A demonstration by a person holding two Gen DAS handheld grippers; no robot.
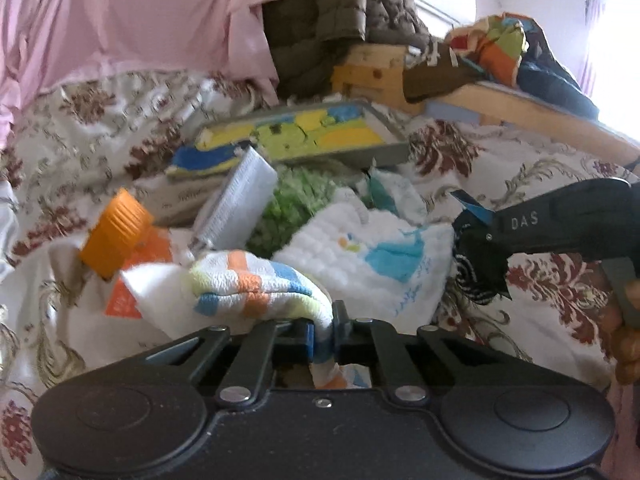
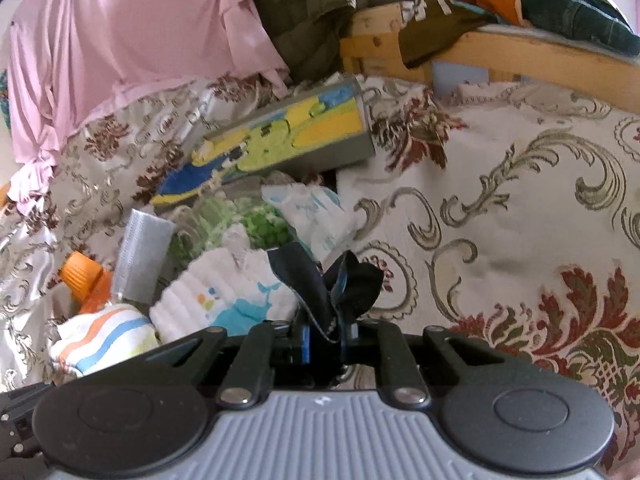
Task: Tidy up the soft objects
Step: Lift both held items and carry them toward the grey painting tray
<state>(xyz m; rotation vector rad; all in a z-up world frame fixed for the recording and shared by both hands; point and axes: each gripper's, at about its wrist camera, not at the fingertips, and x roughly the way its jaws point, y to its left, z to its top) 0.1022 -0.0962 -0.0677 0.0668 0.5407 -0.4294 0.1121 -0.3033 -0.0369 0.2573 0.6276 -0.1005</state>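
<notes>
While only the left view shows both tools: left fingers (image 1: 326, 330) pinching striped cloth (image 1: 256, 284), right fingers (image 2: 326, 330) dark fabric (image 2: 352, 280).

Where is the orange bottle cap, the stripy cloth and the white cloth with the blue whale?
Orange ribbed plastic bottle cap (image 1: 116, 236), left wrist view, on its side.
Striped white towel cloth (image 1: 256, 284), left wrist view, on its middle fold.
White quilted whale cloth (image 2: 224, 300), right wrist view, near the whale.

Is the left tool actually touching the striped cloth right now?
Touching. The left wrist view shows the left tool shut on the striped cloth: the fabric runs down between the closed jaws and comes out below them.
</notes>
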